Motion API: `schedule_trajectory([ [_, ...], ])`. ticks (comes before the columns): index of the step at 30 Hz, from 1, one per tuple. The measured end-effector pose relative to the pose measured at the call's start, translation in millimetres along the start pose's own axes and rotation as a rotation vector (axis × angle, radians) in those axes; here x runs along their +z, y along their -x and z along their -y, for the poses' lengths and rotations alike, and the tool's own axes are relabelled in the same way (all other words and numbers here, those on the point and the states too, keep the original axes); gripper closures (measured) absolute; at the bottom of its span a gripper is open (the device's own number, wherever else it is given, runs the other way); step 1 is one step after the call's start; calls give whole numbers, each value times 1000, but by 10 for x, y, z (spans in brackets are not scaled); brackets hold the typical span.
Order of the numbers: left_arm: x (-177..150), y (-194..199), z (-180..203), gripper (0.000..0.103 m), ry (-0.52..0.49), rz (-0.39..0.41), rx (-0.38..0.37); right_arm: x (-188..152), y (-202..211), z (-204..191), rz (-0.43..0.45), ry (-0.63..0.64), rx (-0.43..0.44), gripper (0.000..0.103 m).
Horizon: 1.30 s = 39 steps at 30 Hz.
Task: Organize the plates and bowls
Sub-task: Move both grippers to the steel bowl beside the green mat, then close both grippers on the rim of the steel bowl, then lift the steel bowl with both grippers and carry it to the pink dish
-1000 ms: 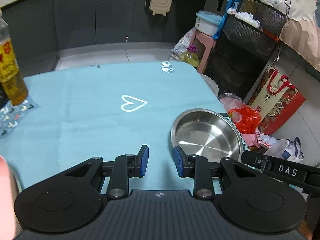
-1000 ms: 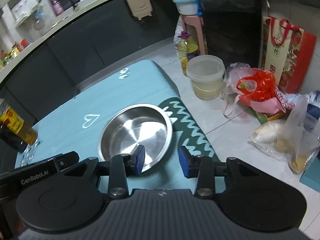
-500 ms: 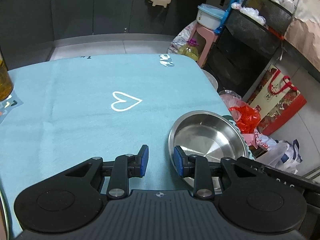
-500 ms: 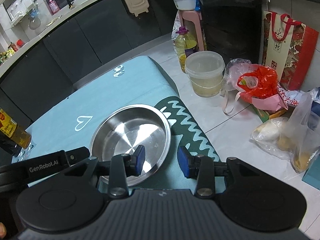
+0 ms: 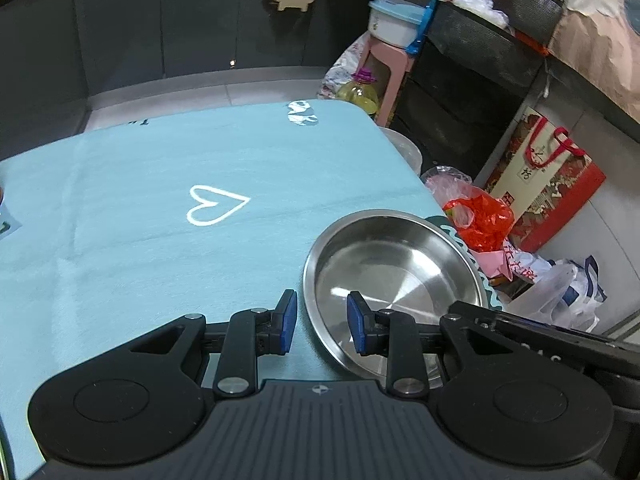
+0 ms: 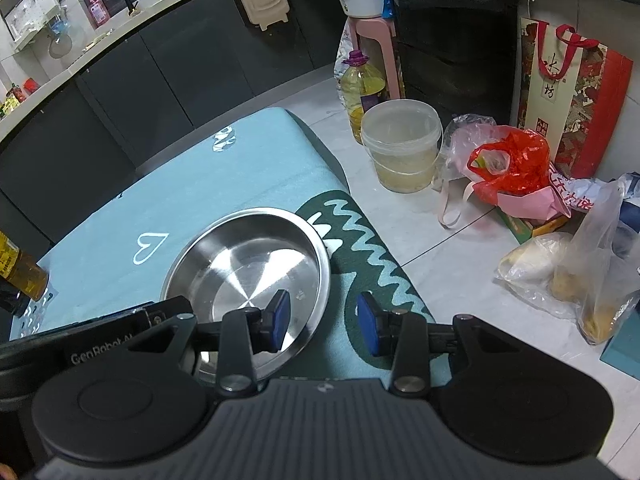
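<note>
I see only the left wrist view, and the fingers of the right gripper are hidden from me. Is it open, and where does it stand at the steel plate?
Observer: The right gripper is open. The near right rim of the steel plate passes between its jaws, not clamped.
Operator: What lies right of the plate there?
Observer: A dark green mat with a zigzag pattern, on the blue cloth.
Operator: Anything at the far left of the table?
Observer: A brown bottle stands at the left edge.
</note>
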<state>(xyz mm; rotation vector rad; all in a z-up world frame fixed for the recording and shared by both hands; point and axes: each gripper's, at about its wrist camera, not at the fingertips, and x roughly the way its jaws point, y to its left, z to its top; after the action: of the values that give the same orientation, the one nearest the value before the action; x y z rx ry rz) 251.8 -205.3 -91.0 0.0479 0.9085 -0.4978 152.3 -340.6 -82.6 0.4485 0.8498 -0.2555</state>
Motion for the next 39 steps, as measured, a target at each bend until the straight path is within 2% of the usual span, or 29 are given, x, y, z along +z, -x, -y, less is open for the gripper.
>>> schedule_trajectory([
  [3,-29,-8,33,86,-26,12,7,-2,-42,-13,-15,10,11,67],
  [5,-48,-7,62,89,-50,18,18,-12,-56,-35,-20,30,16,83],
  [10,-70,79,78,89,-69,27,28,-39,-20,-62,5,60,-6,83],
  [22,-186,796,-59,88,-70,138,67,-73,361,-273,53,86,69,83],
  [29,-392,1237,-258,88,-79,214,136,-213,572,-561,44,153,143,83],
  [39,-640,1678,-701,87,-10,244,175,-402,730,-983,42,239,195,83],
])
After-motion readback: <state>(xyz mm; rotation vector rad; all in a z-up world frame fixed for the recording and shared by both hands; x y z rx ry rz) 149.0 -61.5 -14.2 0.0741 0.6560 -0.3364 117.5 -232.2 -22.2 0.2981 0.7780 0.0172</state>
